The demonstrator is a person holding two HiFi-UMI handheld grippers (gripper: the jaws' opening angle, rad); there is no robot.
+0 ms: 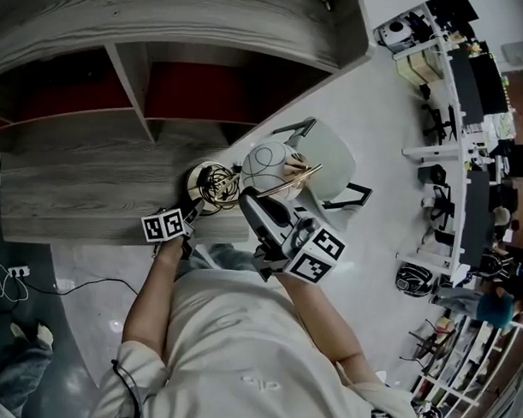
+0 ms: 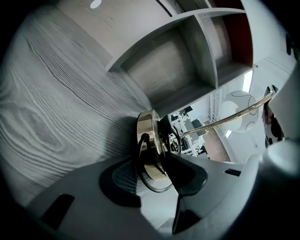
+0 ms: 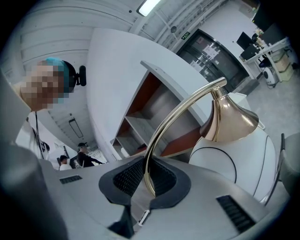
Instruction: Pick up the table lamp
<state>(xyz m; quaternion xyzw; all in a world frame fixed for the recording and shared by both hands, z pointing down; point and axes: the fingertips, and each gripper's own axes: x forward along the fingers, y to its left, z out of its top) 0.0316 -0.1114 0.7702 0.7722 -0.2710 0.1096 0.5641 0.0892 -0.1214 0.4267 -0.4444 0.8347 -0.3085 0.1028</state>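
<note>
The table lamp has a round brass base (image 1: 211, 185) with a black cable coiled on it, a curved brass stem (image 1: 284, 186) and a white globe shade (image 1: 267, 165). It is held tilted over the shelf edge. In the left gripper view the base (image 2: 151, 136) stands on edge between the pads, with my left gripper (image 2: 152, 173) closed on it. My left gripper (image 1: 193, 212) sits just below the base in the head view. My right gripper (image 3: 149, 180) is shut on the thin stem (image 3: 178, 117), below the brass cap (image 3: 229, 119) and globe (image 3: 234, 164). In the head view it (image 1: 249, 199) sits under the globe.
A grey wooden shelf unit (image 1: 119, 130) with red back panels lies right behind the lamp. A white chair (image 1: 332, 159) stands just beyond the globe. Desks with equipment (image 1: 470, 125) line the right side. A floor cable (image 1: 11, 281) and a person's legs (image 1: 17, 350) are at lower left.
</note>
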